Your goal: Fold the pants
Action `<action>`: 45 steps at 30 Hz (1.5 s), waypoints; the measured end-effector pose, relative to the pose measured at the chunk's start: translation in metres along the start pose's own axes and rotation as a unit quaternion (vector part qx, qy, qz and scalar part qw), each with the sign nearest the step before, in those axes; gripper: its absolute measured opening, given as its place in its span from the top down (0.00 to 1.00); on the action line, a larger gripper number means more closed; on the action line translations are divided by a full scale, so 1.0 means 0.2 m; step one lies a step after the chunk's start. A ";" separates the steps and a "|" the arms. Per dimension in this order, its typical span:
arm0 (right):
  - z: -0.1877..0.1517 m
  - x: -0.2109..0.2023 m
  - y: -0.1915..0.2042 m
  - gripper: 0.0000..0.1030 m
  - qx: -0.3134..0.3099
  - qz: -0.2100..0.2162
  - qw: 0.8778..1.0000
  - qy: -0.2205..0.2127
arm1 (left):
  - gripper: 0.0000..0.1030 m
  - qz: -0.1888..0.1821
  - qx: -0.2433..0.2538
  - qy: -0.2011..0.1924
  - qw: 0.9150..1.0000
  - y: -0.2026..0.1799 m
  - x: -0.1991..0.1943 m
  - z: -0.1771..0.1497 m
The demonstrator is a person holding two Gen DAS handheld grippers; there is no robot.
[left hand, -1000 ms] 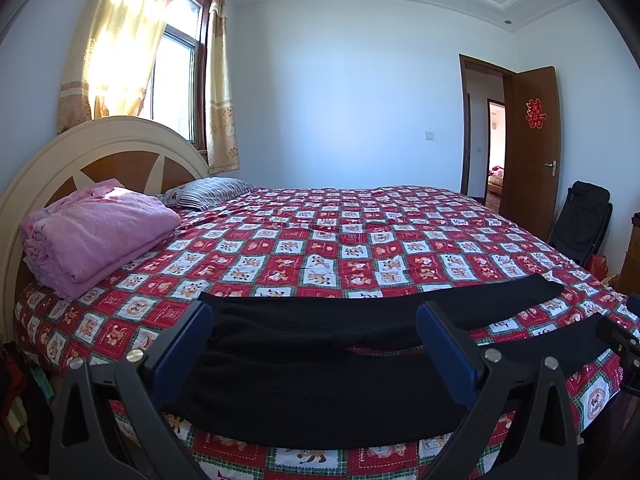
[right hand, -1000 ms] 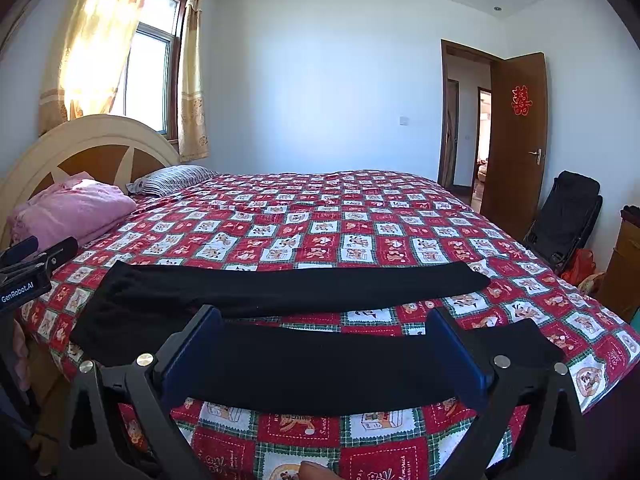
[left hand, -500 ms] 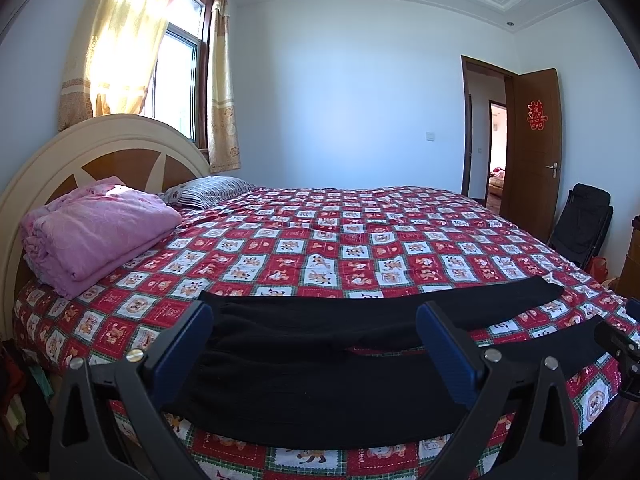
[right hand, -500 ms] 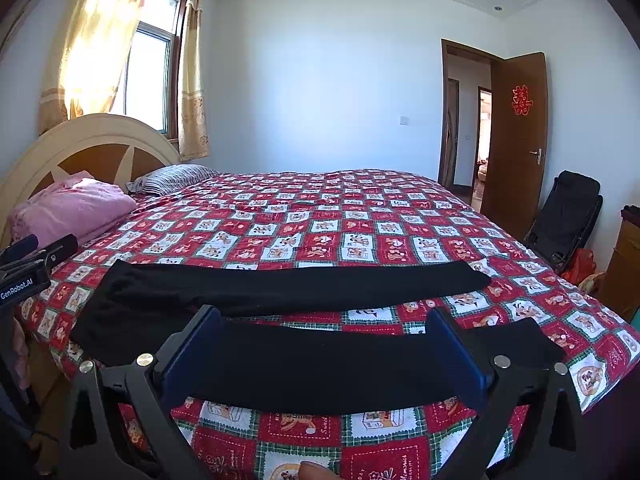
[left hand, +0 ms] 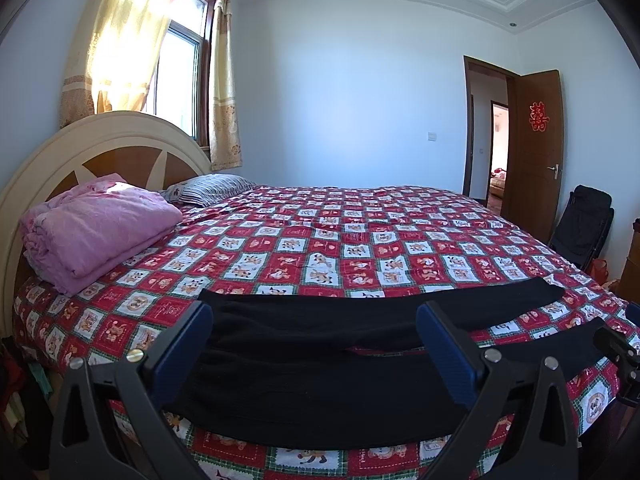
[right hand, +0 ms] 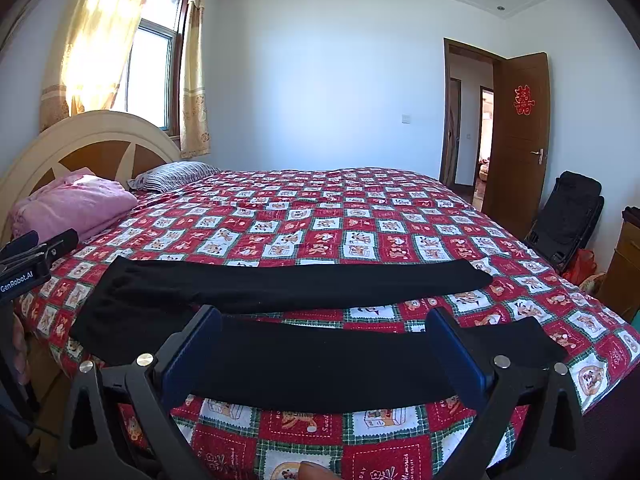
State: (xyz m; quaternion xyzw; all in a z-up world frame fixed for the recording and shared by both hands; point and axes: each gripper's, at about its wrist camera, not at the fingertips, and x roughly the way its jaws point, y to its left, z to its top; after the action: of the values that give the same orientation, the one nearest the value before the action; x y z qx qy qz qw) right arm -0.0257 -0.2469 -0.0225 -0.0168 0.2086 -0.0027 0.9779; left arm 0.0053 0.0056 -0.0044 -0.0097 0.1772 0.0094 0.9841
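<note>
A: Pants (right hand: 304, 288) are lying flat along the bed's (right hand: 360, 216) near edge, unfolded.

B: Left gripper (left hand: 314, 350) and right gripper (right hand: 322, 354) are hovering spread, empty. Next probably calls for pinching one leg.

Left gripper (left hand: 316, 344): two black plastic arms with triangular cut-outs, each tipped with a blue ribbed pad (left hand: 182, 350); two silver screw heads on each arm just behind the pad. Right gripper (right hand: 322, 350): same build, black cut-out arms, blue pads (right hand: 454, 354) and paired silver screws behind each pad. Left of the right claw, the other unit's black body carries white lettering, "GenRobot.AI" (right hand: 16, 282). Right of the left claw, a black and blue part of the other unit shows at the picture's edge. Below the right claw, a fingertip (right hand: 314, 472) edges into view.
</note>
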 end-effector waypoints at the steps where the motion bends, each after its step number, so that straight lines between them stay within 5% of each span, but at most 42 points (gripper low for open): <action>1: 0.00 0.00 0.00 0.01 0.000 0.000 1.000 0.000 | 0.00 0.000 0.000 0.000 1.000 0.00 0.00 0.00; 34: -0.03 0.03 0.02 0.01 -0.004 0.002 1.000 0.005 | 0.00 -0.001 -0.001 0.011 1.000 0.01 0.04 -0.04; 40: -0.05 0.07 0.03 0.01 -0.011 0.001 1.000 0.010 | 0.00 -0.012 -0.003 0.039 0.999 0.09 0.21 -0.08; 45: -0.12 0.21 0.01 0.01 -0.034 0.012 0.998 0.044 | 0.00 0.055 -0.003 0.059 0.997 0.37 0.51 -0.09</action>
State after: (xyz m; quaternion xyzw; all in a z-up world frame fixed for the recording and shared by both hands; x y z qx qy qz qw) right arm 0.0030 -0.2452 -0.0610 -0.0476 0.2518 0.0157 0.9665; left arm 0.0924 0.0804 -0.0582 -0.0032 0.2350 0.0635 0.9699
